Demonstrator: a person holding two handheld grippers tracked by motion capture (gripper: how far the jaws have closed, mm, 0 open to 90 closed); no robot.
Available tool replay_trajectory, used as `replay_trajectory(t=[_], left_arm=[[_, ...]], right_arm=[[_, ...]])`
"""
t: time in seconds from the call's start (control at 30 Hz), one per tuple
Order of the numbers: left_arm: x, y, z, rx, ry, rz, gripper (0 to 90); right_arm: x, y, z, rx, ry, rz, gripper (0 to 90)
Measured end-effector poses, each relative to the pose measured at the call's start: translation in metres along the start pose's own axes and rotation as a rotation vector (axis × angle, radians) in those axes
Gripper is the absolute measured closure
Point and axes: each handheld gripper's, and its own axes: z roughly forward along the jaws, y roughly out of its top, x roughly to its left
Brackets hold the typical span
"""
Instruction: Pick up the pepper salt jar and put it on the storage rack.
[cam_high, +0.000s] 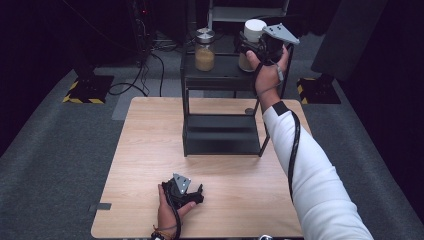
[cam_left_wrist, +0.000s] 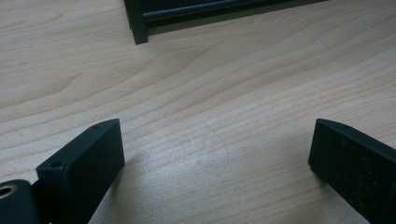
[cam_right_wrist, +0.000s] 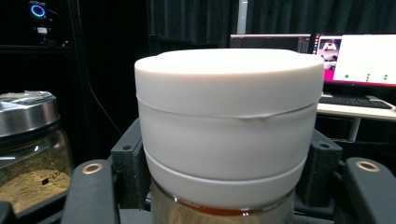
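A jar with a white lid (cam_high: 253, 30) (cam_right_wrist: 229, 126) stands at the right of the black rack's top shelf (cam_high: 225, 67). My right gripper (cam_high: 252, 47) (cam_right_wrist: 224, 175) is shut on it, one jaw on each side just below the lid. A second jar with a metal lid (cam_high: 204, 50) (cam_right_wrist: 28, 154), holding tan powder, stands at the left of the same shelf. My left gripper (cam_high: 199, 192) (cam_left_wrist: 217, 158) rests low on the wooden table (cam_high: 150, 150) near its front edge, open, with bare wood between its jaws.
The black rack has a lower shelf (cam_high: 220, 134) and stands at the back middle of the table; one of its feet (cam_left_wrist: 136, 28) shows in the left gripper view. Monitors (cam_right_wrist: 355, 58) glow behind the rack. Grey carpet (cam_high: 60, 150) surrounds the table.
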Motion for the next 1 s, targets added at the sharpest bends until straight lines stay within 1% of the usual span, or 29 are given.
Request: replay_trajectory(t=[0.1, 0.17, 0.23, 0.3, 0.33, 0.37, 0.4, 0.43, 0.53, 0.6, 0.63, 0.7, 0.77, 0.83, 0.87, 1.0], left_arm=[[0.000, 0.000, 0.000, 0.000, -0.001, 0.000, 3.1], [0.000, 0.000, 0.000, -0.001, -0.001, 0.001, 3.1], [0.001, 0.000, 0.000, 0.000, -0.003, -0.001, 3.1], [0.001, 0.000, 0.000, 0.000, -0.002, 0.000, 3.1], [0.001, 0.000, 0.000, 0.000, -0.004, -0.001, 3.1], [0.001, 0.000, 0.000, 0.000, -0.004, -0.001, 3.1], [0.001, 0.000, 0.000, 0.000, -0.004, -0.001, 3.1], [0.001, 0.000, 0.000, 0.000, -0.003, -0.001, 3.1], [0.001, 0.000, 0.000, 0.000, -0.003, -0.001, 3.1], [0.001, 0.000, 0.000, 0.001, -0.003, -0.001, 3.0], [0.001, 0.000, 0.000, 0.001, -0.004, -0.001, 3.1], [0.001, 0.000, 0.000, 0.002, -0.004, -0.001, 3.1], [0.001, 0.000, 0.000, 0.001, -0.004, -0.001, 3.1], [0.001, 0.000, 0.000, 0.002, -0.005, -0.002, 3.1], [0.001, 0.000, 0.000, 0.001, -0.004, -0.001, 3.1], [0.001, 0.000, 0.000, 0.000, -0.004, -0.002, 3.1]], right_arm=[[-0.001, 0.000, -0.001, 0.000, 0.001, 0.007, 33.8], [0.001, 0.001, -0.001, 0.003, -0.011, -0.005, 33.6], [0.002, 0.002, -0.001, 0.006, -0.013, -0.010, 33.2], [0.001, 0.003, 0.000, 0.009, -0.016, -0.011, 27.4], [0.001, 0.002, 0.000, 0.002, -0.017, -0.008, 24.4], [0.000, 0.004, 0.000, 0.006, -0.010, -0.012, 22.0], [0.000, 0.004, 0.000, 0.004, -0.014, -0.020, 19.3], [0.001, 0.002, 0.000, -0.010, -0.018, -0.023, 17.0], [0.004, 0.001, -0.001, -0.026, -0.039, -0.042, 10.1], [0.009, -0.002, -0.004, -0.053, -0.073, -0.056, 6.0], [0.010, -0.002, -0.005, -0.061, -0.078, -0.062, 4.8], [0.011, 0.001, -0.007, -0.066, -0.071, -0.077, 2.4], [0.013, 0.003, -0.010, -0.071, -0.079, -0.107, 0.9], [0.013, 0.004, -0.014, -0.082, -0.076, -0.105, 0.8], [0.013, 0.003, -0.017, -0.096, -0.079, -0.106, 0.4], [0.012, 0.003, -0.027, -0.117, -0.070, -0.134, 0.0]])
